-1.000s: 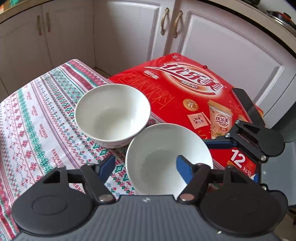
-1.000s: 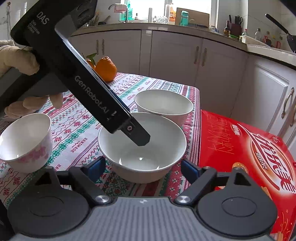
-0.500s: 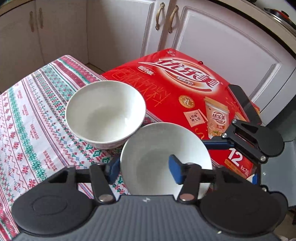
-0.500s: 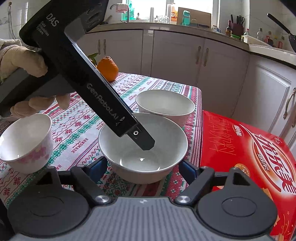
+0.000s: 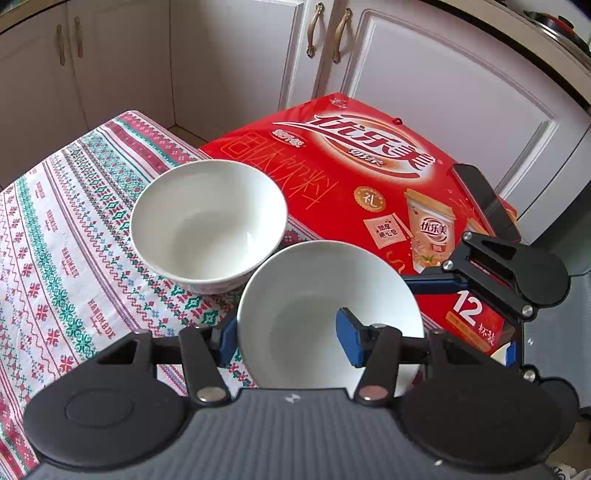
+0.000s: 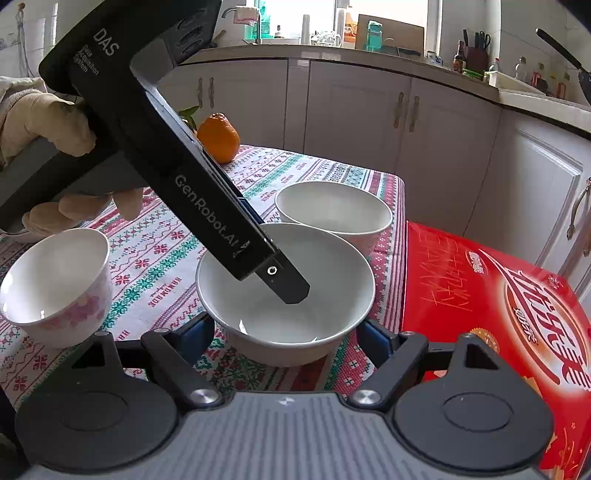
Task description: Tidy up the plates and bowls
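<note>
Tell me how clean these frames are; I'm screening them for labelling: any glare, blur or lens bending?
Left wrist view: sharp, soft daylight, cabinet doors bow from the fisheye. Right wrist view: the window is blown out, a bright glint sits inside the near bowl, and edges curve.

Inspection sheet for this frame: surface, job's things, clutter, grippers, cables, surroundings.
Surface: patterned tablecloth over the table.
Job's things: near white bowl; far white bowl behind it; floral bowl apart to the left.
Clutter: orange; red box beside the table.
Grippers: left gripper shut on the near white bowl's wall, one finger inside; right gripper open, its fingers either side of that bowl.
Cables: nothing seen.
Surroundings: white cabinets, cluttered countertop.
</note>
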A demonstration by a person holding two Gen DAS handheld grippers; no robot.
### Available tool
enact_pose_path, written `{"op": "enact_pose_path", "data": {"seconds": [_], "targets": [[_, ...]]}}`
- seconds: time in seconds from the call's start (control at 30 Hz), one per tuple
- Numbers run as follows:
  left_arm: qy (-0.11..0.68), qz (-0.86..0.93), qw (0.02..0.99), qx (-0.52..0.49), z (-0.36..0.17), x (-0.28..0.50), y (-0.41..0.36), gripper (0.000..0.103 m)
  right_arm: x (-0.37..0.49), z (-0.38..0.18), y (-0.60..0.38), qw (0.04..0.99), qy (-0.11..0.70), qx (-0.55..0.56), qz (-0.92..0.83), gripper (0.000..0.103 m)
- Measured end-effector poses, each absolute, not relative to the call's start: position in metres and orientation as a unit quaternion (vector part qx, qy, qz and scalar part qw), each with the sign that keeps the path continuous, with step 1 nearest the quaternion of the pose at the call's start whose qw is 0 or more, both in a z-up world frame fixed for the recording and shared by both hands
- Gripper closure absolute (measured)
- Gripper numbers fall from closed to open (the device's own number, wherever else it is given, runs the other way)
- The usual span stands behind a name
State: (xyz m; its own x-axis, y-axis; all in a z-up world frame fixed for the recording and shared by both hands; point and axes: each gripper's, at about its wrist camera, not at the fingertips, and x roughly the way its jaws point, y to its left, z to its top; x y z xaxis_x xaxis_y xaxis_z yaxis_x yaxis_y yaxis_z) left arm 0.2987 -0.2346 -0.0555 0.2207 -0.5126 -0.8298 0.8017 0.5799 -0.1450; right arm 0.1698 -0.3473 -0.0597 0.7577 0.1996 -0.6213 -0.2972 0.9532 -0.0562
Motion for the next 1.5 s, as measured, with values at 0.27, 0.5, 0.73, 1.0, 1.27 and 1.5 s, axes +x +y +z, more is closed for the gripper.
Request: {"op": "enact_pose_path", "data": {"seconds": [0.27,0.5,0.73,1.0,1.27,1.5], "targets": [[0.445,-0.428,0.772,0.152,-0.042,0.287,-0.221,0.05,0.159,-0.041,-0.339,0.935,0.314,-0.083,0.14,0.016],[0.43,-0.426,0.782,0.148,-0.023,0.269,-0.205,0.05,0.145,-0.025,-0.327,0.936,0.306,-0.088,0.15,0.016],[0.417,-0.414,0.796,0.144,-0.005,0.251,-0.181,0.049,0.133,-0.011,-0.309,0.936,0.296,-0.091,0.167,0.016],[0.403,-0.394,0.815,0.132,0.01,0.234,-0.147,0.049,0.124,0.002,-0.282,0.933,0.286,-0.098,0.195,0.016],[0.4,-0.366,0.832,0.115,0.013,0.216,-0.109,0.049,0.117,0.004,-0.251,0.924,0.287,-0.111,0.226,0.016],[0.405,-0.345,0.841,0.098,0.006,0.206,-0.081,0.049,0.116,-0.002,-0.227,0.913,0.298,-0.118,0.253,0.016]]}}
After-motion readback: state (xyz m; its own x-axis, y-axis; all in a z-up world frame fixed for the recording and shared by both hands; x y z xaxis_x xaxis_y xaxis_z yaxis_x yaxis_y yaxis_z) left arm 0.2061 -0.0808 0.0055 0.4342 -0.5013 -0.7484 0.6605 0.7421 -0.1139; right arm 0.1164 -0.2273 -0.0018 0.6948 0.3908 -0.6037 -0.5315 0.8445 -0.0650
